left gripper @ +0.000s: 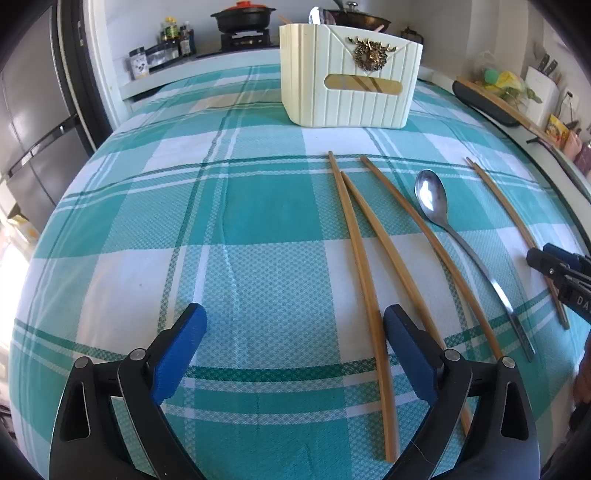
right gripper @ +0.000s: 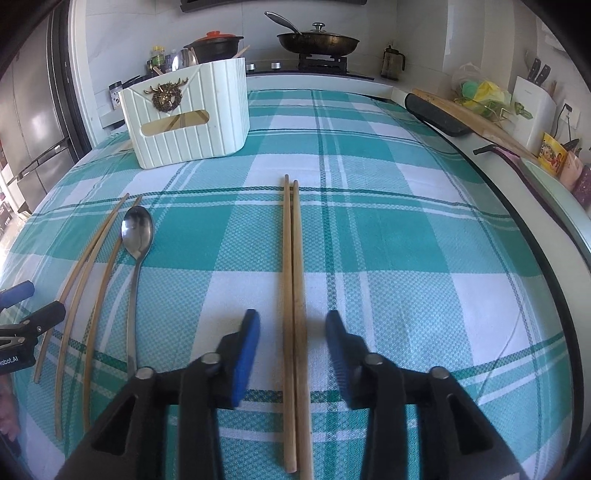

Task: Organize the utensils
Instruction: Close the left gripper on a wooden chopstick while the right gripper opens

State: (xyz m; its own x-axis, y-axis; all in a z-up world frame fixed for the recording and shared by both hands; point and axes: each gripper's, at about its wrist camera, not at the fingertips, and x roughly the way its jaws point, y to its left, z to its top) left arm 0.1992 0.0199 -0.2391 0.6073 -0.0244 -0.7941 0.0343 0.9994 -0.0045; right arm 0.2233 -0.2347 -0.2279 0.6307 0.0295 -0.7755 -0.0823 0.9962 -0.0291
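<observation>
- Straddling a pair of wooden chopsticks [right gripper: 293,314], the right hand-held gripper [right gripper: 291,332] has its blue pads partly apart, one on either side of the pair and clear of it; nothing is gripped.
- Those two chopsticks lie side by side, touching along their length, flat on the teal-and-white checked cloth over the tabletop [right gripper: 406,240].
- Over on the other side, the left hand-held gripper [left gripper: 293,332] stands wide open above the cloth and holds nothing; its right pad sits just beside the nearest of three loose chopsticks [left gripper: 360,266].
- The three chopsticks fan out slightly, their far tips pointing toward the holder.
- A metal spoon [left gripper: 432,197] lies bowl-up between those three and the right hand-held gripper's pair, handle toward the camera.
- Further back, a cream ribbed utensil holder [left gripper: 347,85] with a gold stag emblem stands upright on the cloth, a spoon and chopstick ends showing above its rim.
- Behind it, a stove carries a black pot with a red lid [left gripper: 243,16] and a frying pan [right gripper: 317,42].
</observation>
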